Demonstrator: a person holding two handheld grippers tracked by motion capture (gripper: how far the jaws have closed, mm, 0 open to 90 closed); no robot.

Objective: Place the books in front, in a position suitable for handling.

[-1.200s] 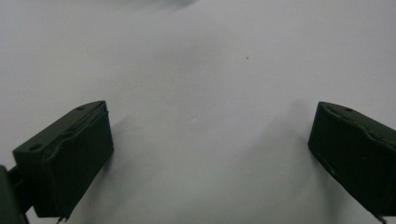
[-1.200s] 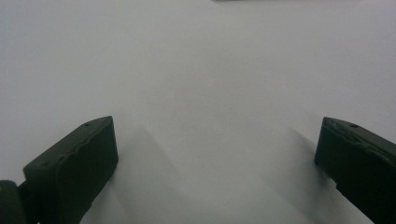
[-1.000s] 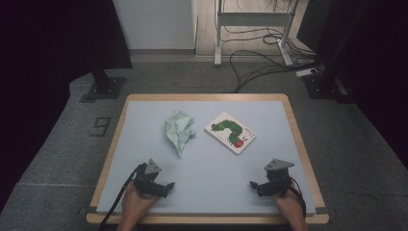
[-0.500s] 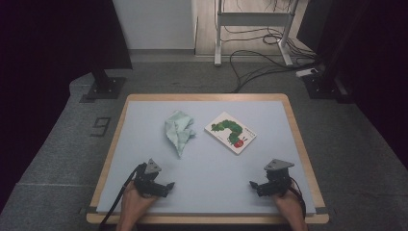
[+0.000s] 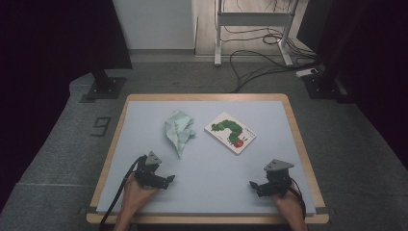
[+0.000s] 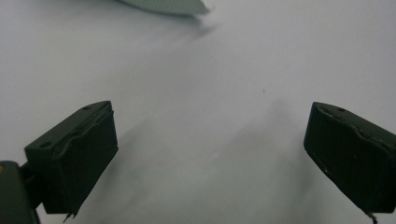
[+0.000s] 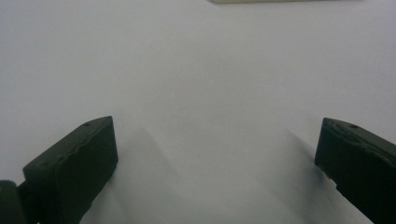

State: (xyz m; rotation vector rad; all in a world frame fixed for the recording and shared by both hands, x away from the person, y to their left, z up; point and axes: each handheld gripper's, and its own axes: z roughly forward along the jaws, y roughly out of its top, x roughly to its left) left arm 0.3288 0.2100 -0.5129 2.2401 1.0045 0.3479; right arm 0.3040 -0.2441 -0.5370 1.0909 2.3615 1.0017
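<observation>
Near the front edge of the table [image 5: 288,125], toward its left corner, the left gripper [image 5: 166,181] rests low over the pale surface with its jaws spread wide and nothing between them. Toward the front right corner the right gripper [image 5: 253,185] sits the same way, jaws wide apart and empty. Bare tabletop lies between the two grippers, and each stands clear of the wooden rim.

Beyond the left gripper, a crumpled pale green cloth [image 5: 179,131] lies left of the table's middle; its nearest tip [image 6: 177,6] shows at the top of the left gripper view. Just right of the cloth, apart from it, a picture book [image 5: 230,132] lies flat and turned at an angle, its white cover showing a green caterpillar with a red head. A line of print runs along the cover, too small to read. What seems to be the book's near edge [image 7: 280,1] shows at the top of the right gripper view.

Grey carpet surrounds the table, with a dark "9" [image 5: 101,127] marked on the floor by the left edge. Cables [image 5: 260,57] trail behind, near a metal stand [image 5: 250,19].
</observation>
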